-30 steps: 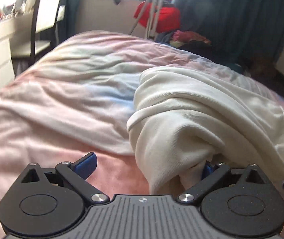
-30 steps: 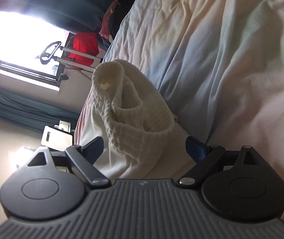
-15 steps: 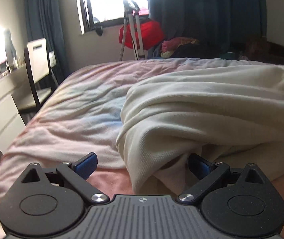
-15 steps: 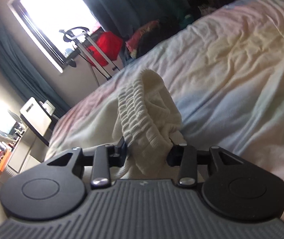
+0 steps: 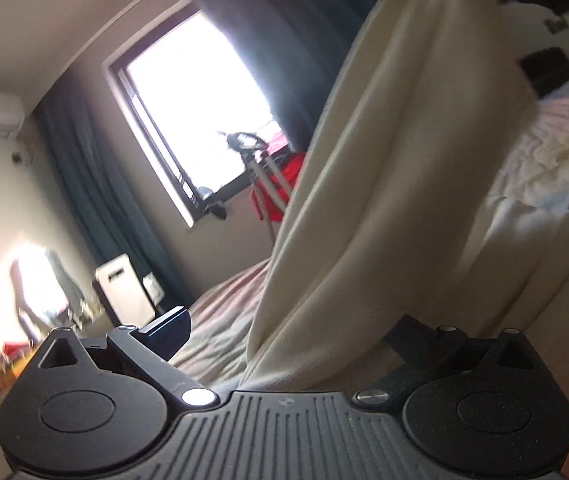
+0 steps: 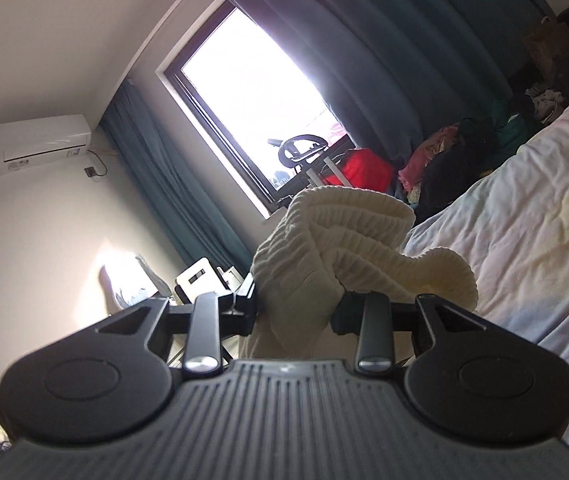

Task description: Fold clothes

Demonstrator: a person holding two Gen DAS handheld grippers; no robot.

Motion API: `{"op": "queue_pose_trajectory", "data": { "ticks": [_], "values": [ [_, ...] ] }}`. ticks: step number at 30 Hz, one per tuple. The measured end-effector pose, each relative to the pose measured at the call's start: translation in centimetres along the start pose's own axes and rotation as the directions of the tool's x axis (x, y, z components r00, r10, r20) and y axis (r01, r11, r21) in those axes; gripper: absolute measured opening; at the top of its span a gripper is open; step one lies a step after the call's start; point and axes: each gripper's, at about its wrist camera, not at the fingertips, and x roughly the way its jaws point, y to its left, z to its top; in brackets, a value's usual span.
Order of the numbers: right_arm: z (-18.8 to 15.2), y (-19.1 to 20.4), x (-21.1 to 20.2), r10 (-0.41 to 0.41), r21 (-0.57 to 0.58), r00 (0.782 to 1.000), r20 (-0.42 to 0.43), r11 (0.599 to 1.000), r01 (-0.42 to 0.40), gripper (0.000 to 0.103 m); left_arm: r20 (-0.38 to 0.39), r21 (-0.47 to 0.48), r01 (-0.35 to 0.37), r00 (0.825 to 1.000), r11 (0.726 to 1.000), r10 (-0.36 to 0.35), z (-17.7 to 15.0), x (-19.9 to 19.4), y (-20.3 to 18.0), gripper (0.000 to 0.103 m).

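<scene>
Your right claw (image 6: 295, 309) pinches the cream sweater (image 6: 340, 248); your left claw (image 5: 292, 332) is wide open.

The ribbed edge bunches up between your right claw's closed fingers. From there the sweater hangs down in a long drape, passing between your left claw's spread fingers (image 5: 168, 330) without being squeezed. The bed (image 6: 524, 216) lies on your right. The window (image 6: 260, 104), blue curtains (image 6: 384, 60) and a red bag (image 6: 364, 170) are behind.

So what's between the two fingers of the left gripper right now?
In the left wrist view, the cream garment hangs between the left gripper's wide-open fingers.
</scene>
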Motion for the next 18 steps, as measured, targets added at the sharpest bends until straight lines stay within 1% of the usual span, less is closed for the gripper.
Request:
{"op": "queue_pose_trajectory", "data": {
  "ticks": [1, 2, 3, 4, 6, 8, 12, 15, 16, 17, 18],
  "values": [
    [0.1, -0.2, 0.0, -0.009, -0.001, 1.000, 0.002, 1.000, 0.009, 0.038, -0.040, -0.081, 0.020, 0.999, 0.997, -0.023, -0.2, 0.5, 0.9, 0.103],
    [0.1, -0.7, 0.2, -0.028, 0.000, 1.000, 0.000, 1.000, 0.028, 0.038, -0.077, -0.163, 0.037, 0.996, 0.986, -0.050, -0.3, 0.9, 1.8, 0.103],
    [0.0, -1.2, 0.3, -0.060, -0.003, 0.998, -0.004, 0.998, 0.060, 0.038, -0.112, -0.244, 0.051, 0.990, 0.968, -0.080, -0.5, 1.4, 2.6, 0.103],
    [-0.1, -1.8, 0.5, -0.102, -0.011, 0.995, -0.011, 0.995, 0.101, 0.037, -0.133, -0.292, 0.056, 0.986, 0.955, -0.099, -0.9, 1.5, 3.3, 0.103],
    [-0.5, -3.2, 1.0, -0.192, -0.016, 0.981, -0.034, 0.981, 0.192, 0.037, -0.161, -0.342, 0.053, 0.980, 0.938, -0.114, -1.4, 1.5, 4.2, 0.103],
    [-1.0, -4.9, 1.0, -0.245, 0.022, 0.967, -0.063, 0.969, 0.247, 0.037, -0.175, -0.365, 0.045, 0.978, 0.930, -0.116, -1.7, 1.1, 4.6, 0.103],
    [-2.7, -6.7, 0.8, -0.331, 0.041, 0.936, -0.120, 0.940, 0.338, 0.038, -0.203, -0.392, 0.042, 0.970, 0.919, -0.131, -2.3, 0.0, 5.1, 0.103],
    [-4.1, -8.2, 1.0, -0.388, 0.073, 0.898, -0.207, 0.909, 0.409, 0.045, -0.235, -0.429, 0.047, 0.958, 0.902, -0.162, -2.9, 0.3, 5.7, 0.103],
    [-4.7, -8.8, 1.0, -0.397, 0.104, 0.885, -0.244, 0.896, 0.431, 0.051, -0.246, -0.438, 0.046, 0.954, 0.898, -0.169, -3.1, 0.5, 5.8, 0.103],
    [-5.4, -9.7, 0.9, -0.399, 0.155, 0.871, -0.287, 0.878, 0.453, 0.063, -0.257, -0.447, 0.045, 0.950, 0.894, -0.176, -3.2, 0.7, 5.9, 0.103],
    [-6.1, -10.6, 0.8, -0.397, 0.204, 0.857, -0.329, 0.856, 0.475, 0.069, -0.269, -0.456, 0.042, 0.946, 0.889, -0.182, -3.3, 1.0, 6.1, 0.103]
  ]
}}
